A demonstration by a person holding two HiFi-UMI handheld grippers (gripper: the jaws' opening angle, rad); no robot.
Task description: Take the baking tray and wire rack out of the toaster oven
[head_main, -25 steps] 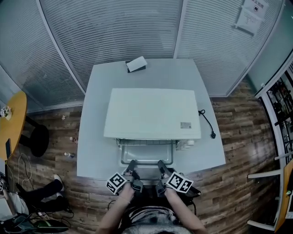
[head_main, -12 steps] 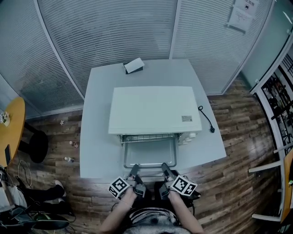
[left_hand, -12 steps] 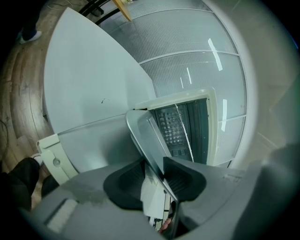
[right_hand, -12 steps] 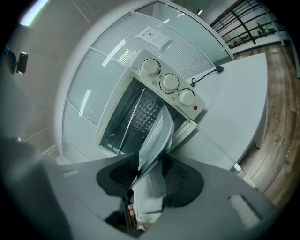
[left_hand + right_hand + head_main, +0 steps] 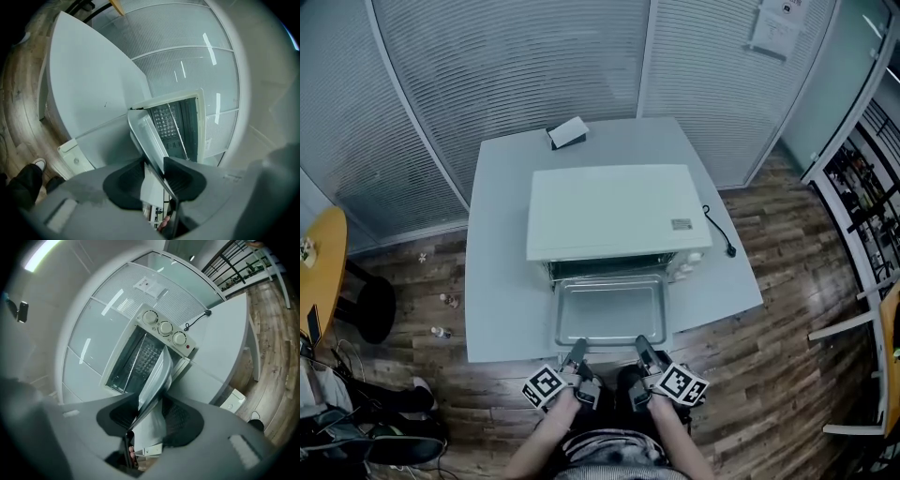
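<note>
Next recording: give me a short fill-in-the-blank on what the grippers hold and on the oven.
1. The left gripper and right gripper each clamp the near edge of the ____.
2. The oven has ____ knobs on its front.
3. A black ____ lies on the table at the oven's right.
Missing words: tray; three; cord.

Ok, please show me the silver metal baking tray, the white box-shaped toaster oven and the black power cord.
silver metal baking tray (image 5: 610, 312): head view, flat bottom.
white box-shaped toaster oven (image 5: 614, 211): head view, top panel.
black power cord (image 5: 730, 250): head view, plug end.
</note>
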